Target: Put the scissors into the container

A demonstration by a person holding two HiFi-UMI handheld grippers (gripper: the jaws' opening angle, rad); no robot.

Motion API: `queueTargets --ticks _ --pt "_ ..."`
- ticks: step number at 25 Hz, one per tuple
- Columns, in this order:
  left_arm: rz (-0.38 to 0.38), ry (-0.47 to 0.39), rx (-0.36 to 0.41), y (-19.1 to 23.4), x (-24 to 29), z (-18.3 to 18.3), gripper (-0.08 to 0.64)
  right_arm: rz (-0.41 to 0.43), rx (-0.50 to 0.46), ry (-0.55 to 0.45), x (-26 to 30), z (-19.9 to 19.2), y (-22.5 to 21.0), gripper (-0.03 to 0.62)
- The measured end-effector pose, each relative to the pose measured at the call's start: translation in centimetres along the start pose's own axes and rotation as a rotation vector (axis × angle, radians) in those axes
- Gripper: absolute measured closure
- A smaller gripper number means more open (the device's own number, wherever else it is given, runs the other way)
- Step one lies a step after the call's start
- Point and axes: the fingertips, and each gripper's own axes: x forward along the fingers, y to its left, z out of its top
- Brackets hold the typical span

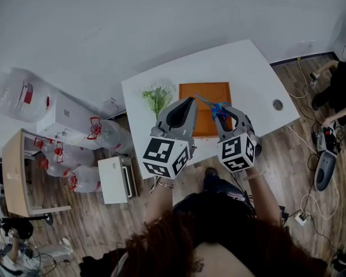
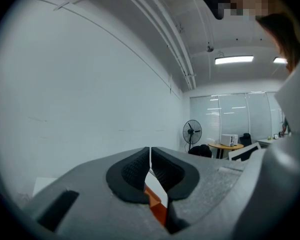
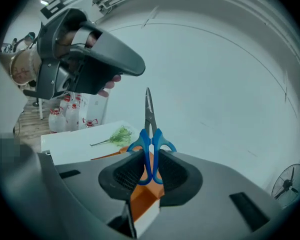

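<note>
A pair of scissors [image 3: 150, 134] with blue handles stands upright between the pads of my right gripper [image 3: 151, 170], which is shut on the handles; the metal blades point away from the gripper. In the head view the scissors [image 1: 218, 108] and the right gripper [image 1: 224, 115] hover over the right side of the orange container [image 1: 203, 97], a shallow open box on the white table [image 1: 251, 74]. My left gripper [image 1: 190, 103] hangs just left of the container, and in its own view the left gripper [image 2: 150, 170] is shut with nothing between the pads. A strip of the container [image 3: 142, 199] shows below the right jaws.
A green plant sprig [image 1: 157, 97] lies on the table left of the container. A round hole [image 1: 278, 104] sits near the table's right edge. Several plastic bottles [image 1: 75, 154] and a white box [image 1: 120, 179] stand on the floor at the left. A person [image 1: 337, 88] is at the far right.
</note>
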Motion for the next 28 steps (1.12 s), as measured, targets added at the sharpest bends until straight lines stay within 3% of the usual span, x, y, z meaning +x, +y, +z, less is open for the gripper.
queueTargets --ticks 28 --pt "0.097 0.038 -0.022 3.6 3.3 -1.3 0.537 0.285 -0.240 0.262 8.8 -10.2 4.9 0.512"
